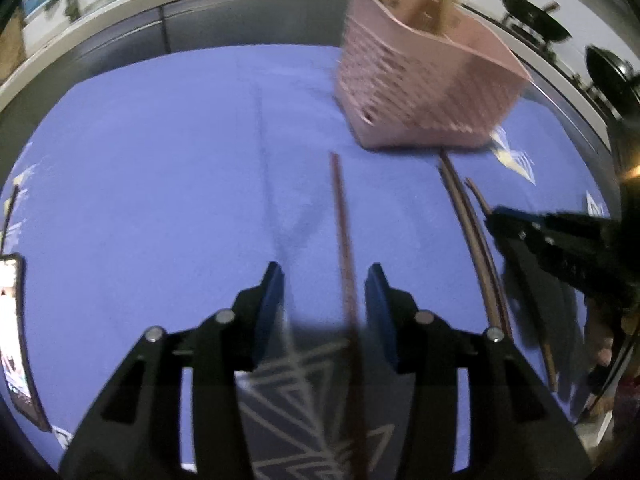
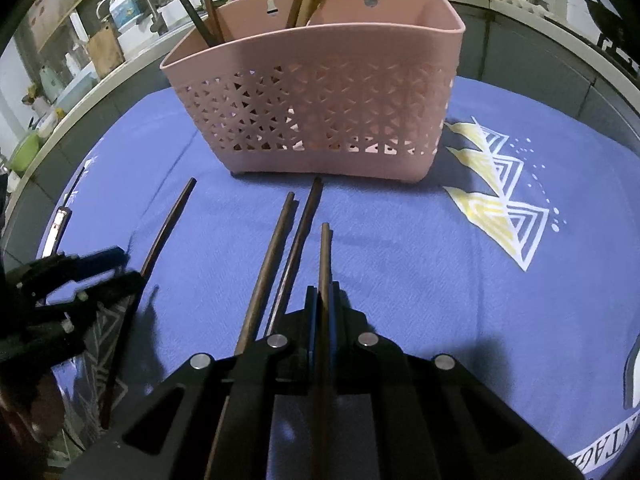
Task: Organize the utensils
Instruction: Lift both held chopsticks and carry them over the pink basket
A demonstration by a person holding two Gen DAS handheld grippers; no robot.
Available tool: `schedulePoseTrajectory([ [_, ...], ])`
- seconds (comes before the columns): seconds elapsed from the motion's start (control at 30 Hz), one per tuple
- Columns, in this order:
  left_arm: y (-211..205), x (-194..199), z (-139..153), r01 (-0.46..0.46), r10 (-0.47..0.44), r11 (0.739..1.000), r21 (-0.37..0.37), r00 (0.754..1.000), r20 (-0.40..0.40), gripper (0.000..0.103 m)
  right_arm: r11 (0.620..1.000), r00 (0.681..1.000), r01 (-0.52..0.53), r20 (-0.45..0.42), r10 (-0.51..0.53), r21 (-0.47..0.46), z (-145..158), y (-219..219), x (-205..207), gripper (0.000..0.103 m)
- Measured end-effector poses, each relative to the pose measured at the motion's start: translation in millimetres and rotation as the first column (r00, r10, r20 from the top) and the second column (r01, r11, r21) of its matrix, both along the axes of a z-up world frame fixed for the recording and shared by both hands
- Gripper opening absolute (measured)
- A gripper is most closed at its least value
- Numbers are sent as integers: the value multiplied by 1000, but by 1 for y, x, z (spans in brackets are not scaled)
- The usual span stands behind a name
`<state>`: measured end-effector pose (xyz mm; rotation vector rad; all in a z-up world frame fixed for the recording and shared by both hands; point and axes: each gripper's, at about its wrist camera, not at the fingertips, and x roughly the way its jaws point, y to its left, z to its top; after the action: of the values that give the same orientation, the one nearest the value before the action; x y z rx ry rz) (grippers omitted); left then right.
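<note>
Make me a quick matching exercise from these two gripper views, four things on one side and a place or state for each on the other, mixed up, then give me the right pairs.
Things:
1. left tongs
2. right tongs
3. pink basket
4. blue cloth

Places or states:
A. spread flat under everything on the table
B. shut on a single brown chopstick
C. standing upright with chopsticks already poking out of it
D. open, with a reddish chopstick running between the pads

Pairs: 1-D, 2-B, 3-C, 4-A
</note>
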<state>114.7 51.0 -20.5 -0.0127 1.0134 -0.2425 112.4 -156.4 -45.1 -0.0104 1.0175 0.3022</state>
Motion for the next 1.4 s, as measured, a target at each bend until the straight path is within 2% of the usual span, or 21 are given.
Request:
schedulePoseTrajectory([
  [0.17,-12,16,2,28,-29,998,63,1000,5,43,1000,1000,-16,6,16,-18,3,10,13,6],
  [0.27,-28,30,-7,68,-67,992,106,998,-12,40,1000,1000,-21,-2,21,-7,5,13,19,5],
  [0.3,-31,31,-7,69,-72,989,129,997,19,30,1000,1000,-21,-5,21,12,5,11,18,5],
  [0.33,-34,32,-7,85,-90,986,143,995,32,7,999,1000,-22,1,22,41,7,11,19,5],
  [0.4,-33,30,-3,109,-111,990,93,994,16,6,995,999,-31,41,27,90,20,8,10,5],
  [0.43,-32,25,5,121,-124,990,66,992,38,6,993,996,-45,77,36,110,29,6,3,5],
  [0.53,-29,11,31,149,-147,989,-8,984,96,6,985,986,-80,159,55,155,54,0,-14,5],
  [0.6,-25,-1,63,174,-159,981,-83,974,160,6,975,975,-103,215,59,197,76,-3,-21,5],
  [0.8,-16,-19,156,232,-150,948,-216,929,337,6,942,925,-145,380,20,302,147,-17,-35,5],
  [0.9,-14,-16,201,239,-118,938,-250,901,418,6,936,890,-153,456,-9,317,189,-19,-34,5],
  [1.03,-18,4,245,213,-72,949,-232,864,497,6,949,832,-139,552,-42,281,237,-9,-14,5],
  [1.13,-26,18,246,161,-52,970,-183,871,488,6,961,802,-95,592,-81,260,253,-7,2,5],
  [1.23,-30,29,220,123,-60,984,-130,912,405,6,960,793,-66,599,-114,271,253,-15,7,5],
  [1.33,-35,16,176,164,-125,981,-100,940,318,7,952,777,-45,609,-156,301,245,-36,-5,5],
  [1.4,-49,1,134,212,-196,976,-50,955,221,13,955,771,-32,615,-164,296,237,-47,-17,5],
])
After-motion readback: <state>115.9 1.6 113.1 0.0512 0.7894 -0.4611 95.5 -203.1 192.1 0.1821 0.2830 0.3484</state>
